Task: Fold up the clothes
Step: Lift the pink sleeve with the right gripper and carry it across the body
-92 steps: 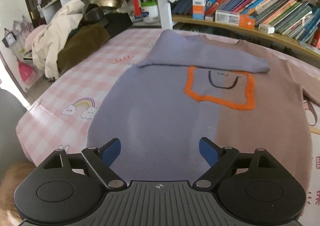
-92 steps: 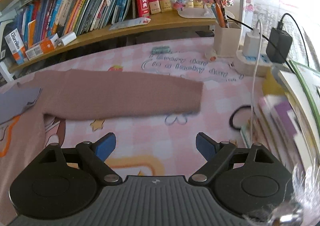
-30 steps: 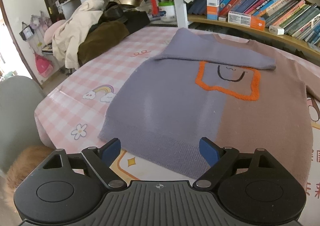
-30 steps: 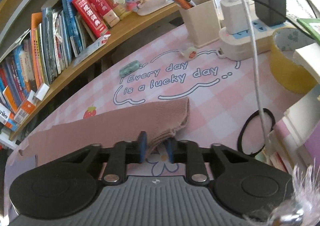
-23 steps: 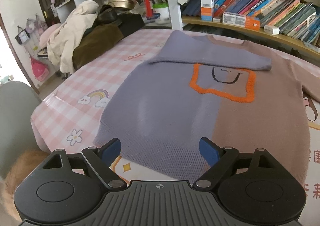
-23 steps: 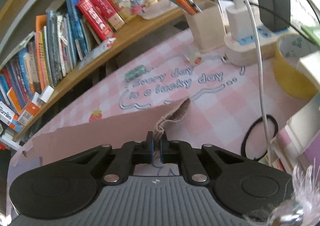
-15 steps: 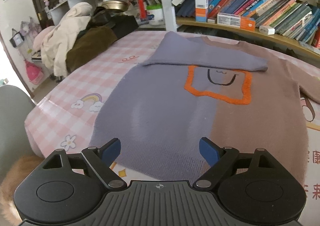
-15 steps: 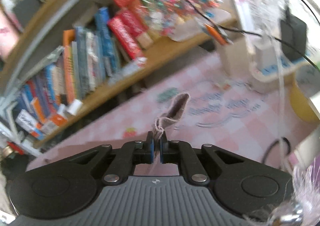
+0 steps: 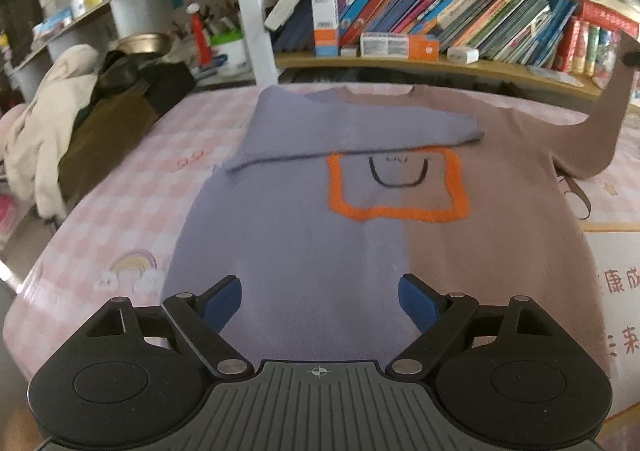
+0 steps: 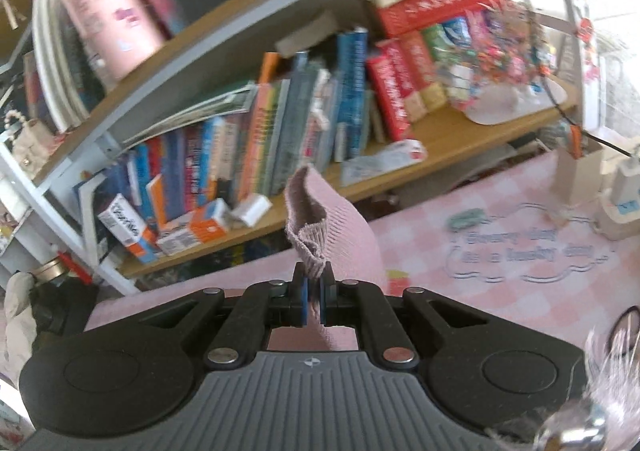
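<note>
Step in hand: the second sleeve fold, with the right gripper [image 10: 313, 301] clamped on the ribbed cuff of the brown knitted sleeve [image 9: 600, 123], while the half-lilac, half-brown knitted sweater [image 9: 340, 243] lies flat on the pink checked tablecloth [image 9: 132, 203], its lilac sleeve [image 9: 352, 131] already folded across the chest. The next move probably calls for carrying the cuff across the chest onto the lilac sleeve before releasing. Against the view one second earlier, the cuff has risen off the cloth and the right jaws have finished closing; the left gripper [image 9: 320, 301] hovers over the hem, jaws wide and empty.
</note>
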Tool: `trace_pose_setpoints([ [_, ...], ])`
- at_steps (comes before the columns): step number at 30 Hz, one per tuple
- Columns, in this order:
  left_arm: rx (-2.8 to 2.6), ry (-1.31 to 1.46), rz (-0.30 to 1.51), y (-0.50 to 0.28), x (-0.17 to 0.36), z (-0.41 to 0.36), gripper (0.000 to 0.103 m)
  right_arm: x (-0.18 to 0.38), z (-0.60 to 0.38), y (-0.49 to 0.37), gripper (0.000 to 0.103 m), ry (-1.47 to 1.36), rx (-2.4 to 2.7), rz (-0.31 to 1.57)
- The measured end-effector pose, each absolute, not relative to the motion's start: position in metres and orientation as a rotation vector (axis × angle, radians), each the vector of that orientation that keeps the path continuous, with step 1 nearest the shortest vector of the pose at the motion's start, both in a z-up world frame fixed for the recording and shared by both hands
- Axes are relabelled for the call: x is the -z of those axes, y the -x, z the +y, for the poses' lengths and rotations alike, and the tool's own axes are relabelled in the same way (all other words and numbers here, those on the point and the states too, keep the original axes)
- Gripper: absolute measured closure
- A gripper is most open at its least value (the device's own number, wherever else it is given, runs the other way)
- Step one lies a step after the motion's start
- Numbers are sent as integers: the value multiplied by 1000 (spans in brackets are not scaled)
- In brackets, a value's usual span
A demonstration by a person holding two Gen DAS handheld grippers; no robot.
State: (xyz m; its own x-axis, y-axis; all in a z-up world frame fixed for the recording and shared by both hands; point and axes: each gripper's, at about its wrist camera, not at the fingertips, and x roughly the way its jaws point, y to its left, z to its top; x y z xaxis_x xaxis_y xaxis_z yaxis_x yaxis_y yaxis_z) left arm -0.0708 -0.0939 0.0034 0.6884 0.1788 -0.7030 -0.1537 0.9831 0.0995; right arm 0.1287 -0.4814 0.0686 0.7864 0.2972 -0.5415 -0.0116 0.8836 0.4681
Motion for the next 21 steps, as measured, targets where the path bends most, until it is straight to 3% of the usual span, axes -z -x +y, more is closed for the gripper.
trace_pose_setpoints([
  [21,-31,6,683,68,-10,-5,14,-109,-256,-157,98,-360,-325,604],
])
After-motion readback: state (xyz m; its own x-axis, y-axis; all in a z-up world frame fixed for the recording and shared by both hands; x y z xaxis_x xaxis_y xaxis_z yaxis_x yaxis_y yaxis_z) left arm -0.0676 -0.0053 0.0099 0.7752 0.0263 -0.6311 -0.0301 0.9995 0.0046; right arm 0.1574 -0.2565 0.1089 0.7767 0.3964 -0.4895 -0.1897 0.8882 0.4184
